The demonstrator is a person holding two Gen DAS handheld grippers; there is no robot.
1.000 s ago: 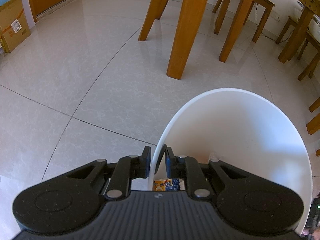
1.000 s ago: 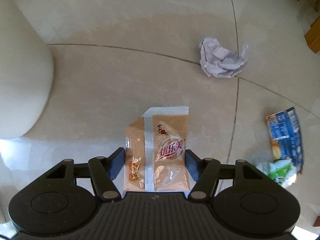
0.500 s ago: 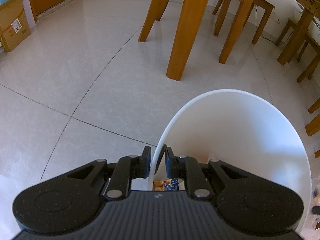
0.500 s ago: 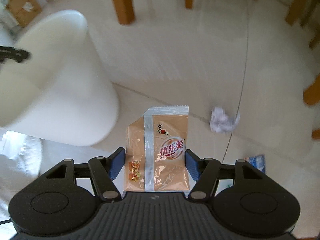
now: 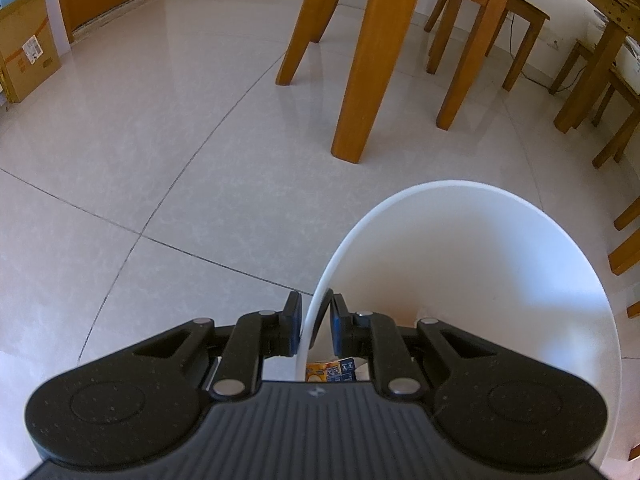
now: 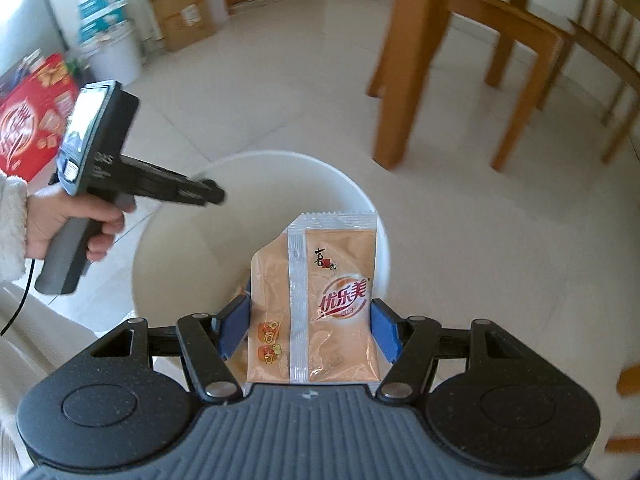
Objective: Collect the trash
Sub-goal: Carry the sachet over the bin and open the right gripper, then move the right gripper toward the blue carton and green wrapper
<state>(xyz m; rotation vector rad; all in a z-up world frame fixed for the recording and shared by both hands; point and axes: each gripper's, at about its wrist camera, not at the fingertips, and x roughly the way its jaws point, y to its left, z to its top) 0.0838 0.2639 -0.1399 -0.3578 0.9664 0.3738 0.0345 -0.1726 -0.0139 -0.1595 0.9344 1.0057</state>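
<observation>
Fingers of the left gripper [image 5: 313,330] are pressed onto the thin rim of a round white plastic bin [image 5: 472,264], one pad outside the wall and one inside, low in the centre of the left wrist frame. Deep in the bin, just below the pads, a small orange and blue printed packet [image 5: 331,372] lies on the bottom. Pale glossy floor tiles [image 5: 160,152] fill the left half of that frame, with orange-brown wooden table and chair legs [image 5: 368,80] across the top and a brown cardboard box [image 5: 24,60] at the upper left edge.

In the right wrist frame, the right gripper [image 6: 308,330] pinches a flat tan foil sachet with a silver seam and red lettering [image 6: 320,300] by its two side edges between blue pads. The sachet stands upright in the centre of the frame, in front of and above the open mouth of the bin [image 6: 188,248]. At the left edge a hand [image 6: 64,220] in a fluffy white sleeve grips the handle of the left gripper, whose tip meets the bin's rim. A red printed carton [image 6: 28,128] sits in the upper left, somewhat blurred.
</observation>
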